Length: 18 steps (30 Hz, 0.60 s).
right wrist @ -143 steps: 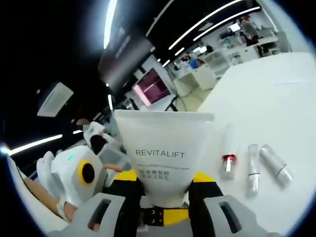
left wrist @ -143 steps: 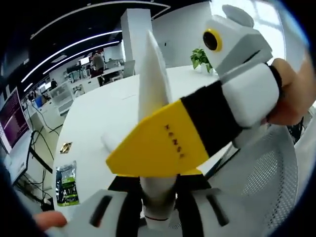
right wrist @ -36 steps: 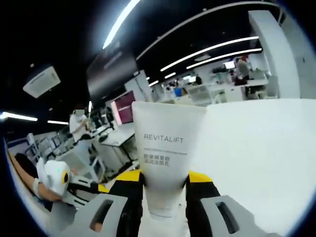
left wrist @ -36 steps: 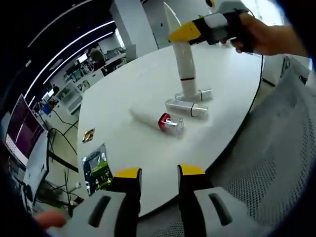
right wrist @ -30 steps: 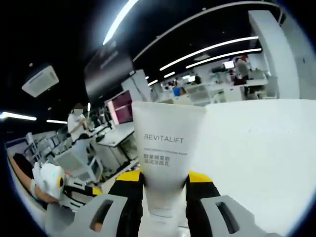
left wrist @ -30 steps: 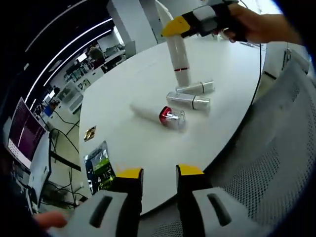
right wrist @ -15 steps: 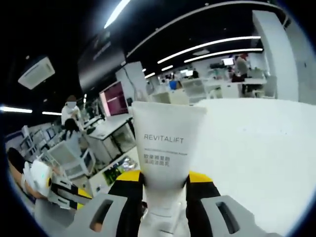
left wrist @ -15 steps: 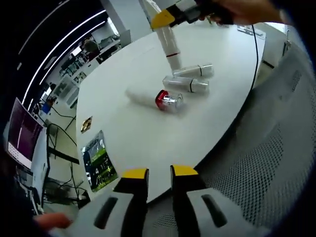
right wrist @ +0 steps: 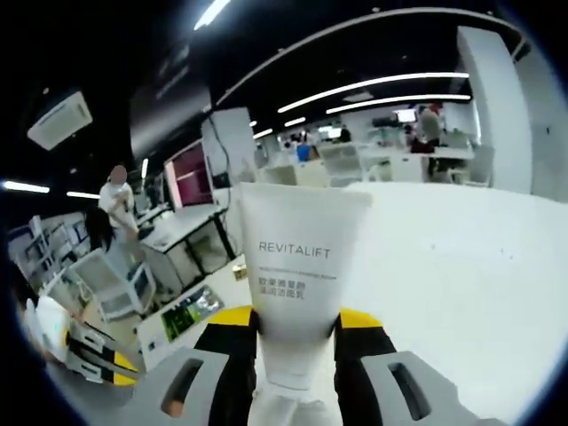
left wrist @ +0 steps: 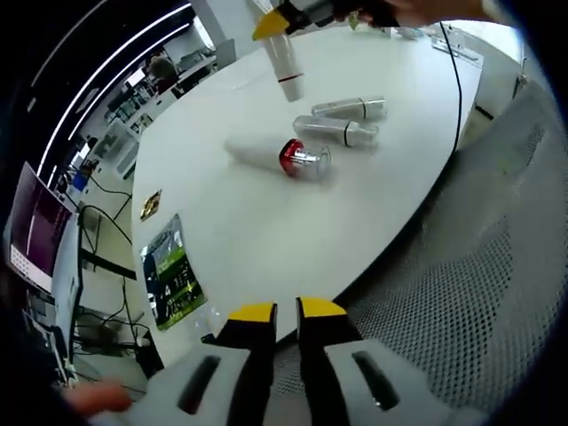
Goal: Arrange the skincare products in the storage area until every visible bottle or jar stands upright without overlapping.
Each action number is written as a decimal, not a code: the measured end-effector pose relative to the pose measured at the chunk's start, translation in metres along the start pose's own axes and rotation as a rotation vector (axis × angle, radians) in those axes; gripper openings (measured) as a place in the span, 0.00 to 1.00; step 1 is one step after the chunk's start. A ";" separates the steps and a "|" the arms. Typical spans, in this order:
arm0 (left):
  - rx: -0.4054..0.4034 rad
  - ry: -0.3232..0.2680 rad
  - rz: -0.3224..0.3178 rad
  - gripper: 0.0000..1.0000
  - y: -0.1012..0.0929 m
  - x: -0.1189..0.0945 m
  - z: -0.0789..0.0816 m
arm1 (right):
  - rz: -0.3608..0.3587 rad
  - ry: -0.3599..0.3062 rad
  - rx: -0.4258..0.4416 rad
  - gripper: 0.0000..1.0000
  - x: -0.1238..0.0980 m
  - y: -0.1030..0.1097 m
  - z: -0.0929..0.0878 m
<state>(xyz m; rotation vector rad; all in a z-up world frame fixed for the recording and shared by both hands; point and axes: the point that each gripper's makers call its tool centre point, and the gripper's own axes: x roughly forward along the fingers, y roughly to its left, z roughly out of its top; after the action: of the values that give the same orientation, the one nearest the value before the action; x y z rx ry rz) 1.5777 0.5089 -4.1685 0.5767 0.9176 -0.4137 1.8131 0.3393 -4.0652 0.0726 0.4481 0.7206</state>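
Note:
A white REVITALIFT tube [right wrist: 297, 266] is held between the jaws of my right gripper [right wrist: 297, 333], which is shut on it. In the left gripper view the same tube [left wrist: 282, 55] hangs cap-down over the far part of the white table [left wrist: 266, 222], with the right gripper [left wrist: 277, 21] on it. Lying flat on the table are two silver-white bottles [left wrist: 351, 108] [left wrist: 337, 131] and a white bottle with a red collar [left wrist: 293, 156]. My left gripper [left wrist: 286, 312] is off the table's near edge, jaws almost together with nothing between them.
A green packet [left wrist: 169, 282] and a small gold item [left wrist: 149, 204] lie near the table's left edge. A grey mesh chair [left wrist: 444, 293] stands close to the near edge. A black cable [left wrist: 453, 71] runs over the far right. Desks and a person [right wrist: 115, 200] are beyond.
Earlier both grippers held the tube; the left one has let go, drawn back off the table, and its jaws have narrowed. The right gripper keeps the tube and has carried it farther off.

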 end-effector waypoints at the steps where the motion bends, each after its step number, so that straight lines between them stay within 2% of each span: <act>1: -0.002 0.004 -0.001 0.02 0.000 0.000 -0.001 | -0.005 -0.003 -0.003 0.30 0.002 -0.002 0.001; 7: -0.006 0.014 -0.004 0.01 0.000 0.001 -0.003 | -0.042 -0.026 -0.004 0.31 0.017 -0.018 0.014; 18: -0.010 0.031 -0.010 0.00 -0.001 0.002 -0.007 | -0.073 -0.038 0.009 0.31 0.033 -0.033 0.018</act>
<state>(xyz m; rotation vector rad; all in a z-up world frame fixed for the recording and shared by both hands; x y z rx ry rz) 1.5740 0.5121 -4.1738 0.5708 0.9519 -0.4104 1.8633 0.3377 -4.0684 0.0775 0.4159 0.6446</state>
